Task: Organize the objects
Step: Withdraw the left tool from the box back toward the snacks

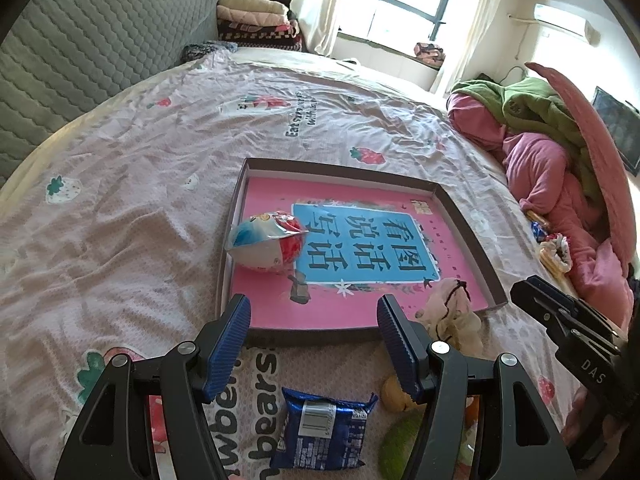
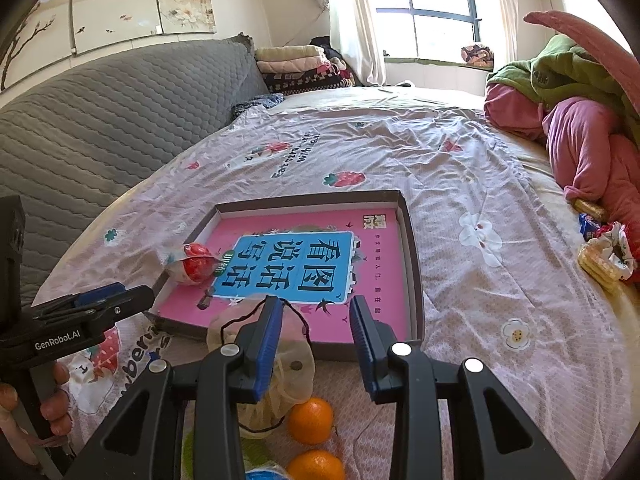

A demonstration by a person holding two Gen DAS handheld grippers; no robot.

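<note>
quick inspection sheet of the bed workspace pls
surface: bedspread with strawberry print, wrinkled
job's things: shallow box holds a pink book and a snack pouch; mesh drawstring bag lies over its near edge; blue packet and two oranges on the spread
clutter: pink and green bedding piled at right
grippers: left gripper open, empty; right gripper open, empty
cables: nothing seen
surroundings: grey headboard, window
</note>
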